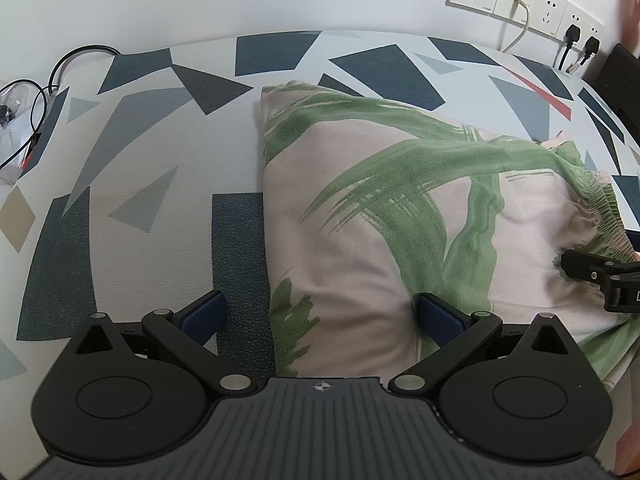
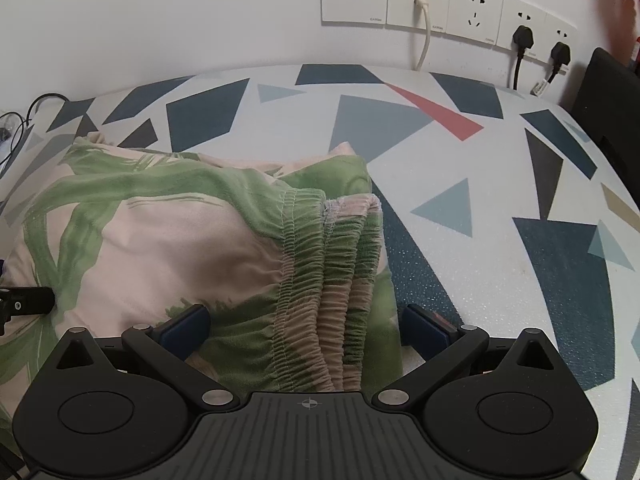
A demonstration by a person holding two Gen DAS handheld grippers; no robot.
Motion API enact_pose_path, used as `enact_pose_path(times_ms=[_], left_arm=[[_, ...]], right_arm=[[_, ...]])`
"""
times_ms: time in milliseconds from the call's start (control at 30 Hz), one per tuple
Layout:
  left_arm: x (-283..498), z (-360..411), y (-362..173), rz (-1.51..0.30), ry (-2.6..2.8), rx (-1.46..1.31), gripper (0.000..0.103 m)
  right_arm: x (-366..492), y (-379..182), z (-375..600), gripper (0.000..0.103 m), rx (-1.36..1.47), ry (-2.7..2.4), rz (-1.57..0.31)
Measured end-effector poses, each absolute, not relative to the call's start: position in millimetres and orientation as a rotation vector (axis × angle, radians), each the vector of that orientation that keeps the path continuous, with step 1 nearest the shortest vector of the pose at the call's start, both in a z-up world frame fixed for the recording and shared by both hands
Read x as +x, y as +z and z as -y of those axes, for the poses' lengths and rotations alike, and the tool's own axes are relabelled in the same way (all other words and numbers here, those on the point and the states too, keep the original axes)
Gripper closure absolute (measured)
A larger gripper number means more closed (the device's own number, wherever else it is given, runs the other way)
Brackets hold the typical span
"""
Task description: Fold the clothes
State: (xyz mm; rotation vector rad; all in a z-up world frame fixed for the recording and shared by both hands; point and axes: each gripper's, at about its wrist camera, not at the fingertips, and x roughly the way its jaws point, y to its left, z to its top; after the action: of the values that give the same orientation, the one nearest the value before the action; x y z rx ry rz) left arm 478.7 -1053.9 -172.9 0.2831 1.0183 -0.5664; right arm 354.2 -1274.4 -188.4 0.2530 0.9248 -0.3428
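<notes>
Lying folded on patterned worktop [image 2: 460, 208]: pink-and-green shorts [image 1: 380, 208]. Spread wide, holding nothing: left claw [image 1: 320, 316] straddling their 9 o'clock edge, right claw [image 2: 306, 330] straddling elastic waistband [image 2: 332, 272] at 3 o'clock.

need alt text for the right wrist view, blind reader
A folded pink garment with green brushstroke print lies on a geometric-patterned table cover, its gathered elastic waistband between the fingers of the open right gripper. Part of the left gripper shows at the left edge; wall sockets lie behind.
</notes>
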Motion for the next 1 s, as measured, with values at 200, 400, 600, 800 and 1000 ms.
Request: enact_pose_path(times_ms=[200,400,600,800,1000], left_arm=[[481.4,1055.1,-172.5,-1.026,-0.573,0.291,0.0],[484.3,1058.7,-172.6,-1.026,-0.574,0.295,0.0],[487.0,1061.9,-172.7,-1.021,-0.585,0.3,0.0],[487.2,1061.8,-172.7,-1.021,-0.589,0.3,0.0],[486.5,1062.2,-172.7,-1.019,-0.586,0.299,0.0]], right_arm=[[355.8,-188.5,1275.9,0.001,0.253,-0.341,-0.931],[356.2,-188.4,1275.9,0.001,0.252,-0.342,-0.931],[356.1,-188.2,1275.6,0.001,0.253,-0.343,-0.93],[355.2,-188.4,1274.9,0.001,0.253,-0.343,-0.925],[355.1,-188.4,1274.4,0.001,0.255,-0.345,-0.925]])
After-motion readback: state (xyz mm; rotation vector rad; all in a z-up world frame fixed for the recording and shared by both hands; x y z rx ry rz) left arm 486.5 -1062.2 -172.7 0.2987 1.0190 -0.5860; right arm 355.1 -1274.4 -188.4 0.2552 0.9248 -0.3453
